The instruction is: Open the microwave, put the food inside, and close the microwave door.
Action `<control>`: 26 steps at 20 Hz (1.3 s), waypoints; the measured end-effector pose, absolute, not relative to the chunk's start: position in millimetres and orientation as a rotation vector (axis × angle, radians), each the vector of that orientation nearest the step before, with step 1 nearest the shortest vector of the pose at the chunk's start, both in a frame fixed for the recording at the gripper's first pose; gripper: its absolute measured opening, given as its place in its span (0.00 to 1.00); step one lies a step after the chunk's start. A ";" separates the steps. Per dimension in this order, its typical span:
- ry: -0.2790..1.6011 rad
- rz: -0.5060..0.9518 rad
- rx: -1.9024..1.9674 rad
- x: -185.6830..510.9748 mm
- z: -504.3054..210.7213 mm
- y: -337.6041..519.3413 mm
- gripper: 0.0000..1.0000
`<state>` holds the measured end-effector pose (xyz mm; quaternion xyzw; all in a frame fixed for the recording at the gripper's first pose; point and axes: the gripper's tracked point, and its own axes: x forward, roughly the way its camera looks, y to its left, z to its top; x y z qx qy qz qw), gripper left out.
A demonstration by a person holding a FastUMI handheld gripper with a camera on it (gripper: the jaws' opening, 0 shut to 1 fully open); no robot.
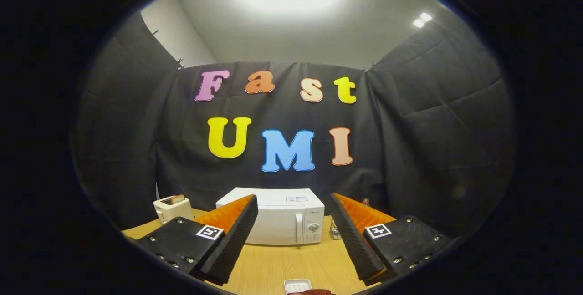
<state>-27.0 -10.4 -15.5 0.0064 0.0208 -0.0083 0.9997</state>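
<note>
Wood-coloured and bare in most places, the table (pixel 282 263) is the largest thing before us, and everything we need stands on it. Next in size is the white microwave (pixel 273 220), which sits beyond the tongs (pixel 291 215), straight ahead in the gap between the two fingers, with its door shut. The vertical handle (pixel 299 227) is on the right part of its front, just beside the round knob (pixel 313 227). A white toaster (pixel 172 207) stands beyond the left finger, well apart from the microwave, and a small jar or bottle, which we cannot identify, stands just beside the microwave's right wall, partly behind the right finger. The smallest thing is the white tray (pixel 297 285) with the food (pixel 314 292), which lies below the tongs, nearer to us than the fingertips. The tongs are wide apart and hold nothing. We judge that the step in hand is to open the door, so the food should wait. To do it well, we should bring the tongs forward and a little to the right, until the handle lies between the fingers, close on it firmly, and then pull along the arc of the door, not straight back, because a light microwave could slide on the smooth table.
</note>
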 end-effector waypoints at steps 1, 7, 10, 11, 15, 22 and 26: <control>0.042 -0.021 0.007 -26.2 -17.5 -13.3 0.98; 0.054 -0.044 0.018 -9.5 -25.7 -29.5 0.98; 0.055 -0.039 0.028 10.3 -27.7 -34.6 0.98; 0.056 -0.035 0.031 18.0 -29.9 -35.9 0.98; 0.060 0.009 0.038 52.8 -37.6 -34.2 0.98; 0.107 0.055 0.048 121.5 -74.2 -38.7 0.98; 0.151 0.072 0.050 160.6 -102.9 -38.6 0.98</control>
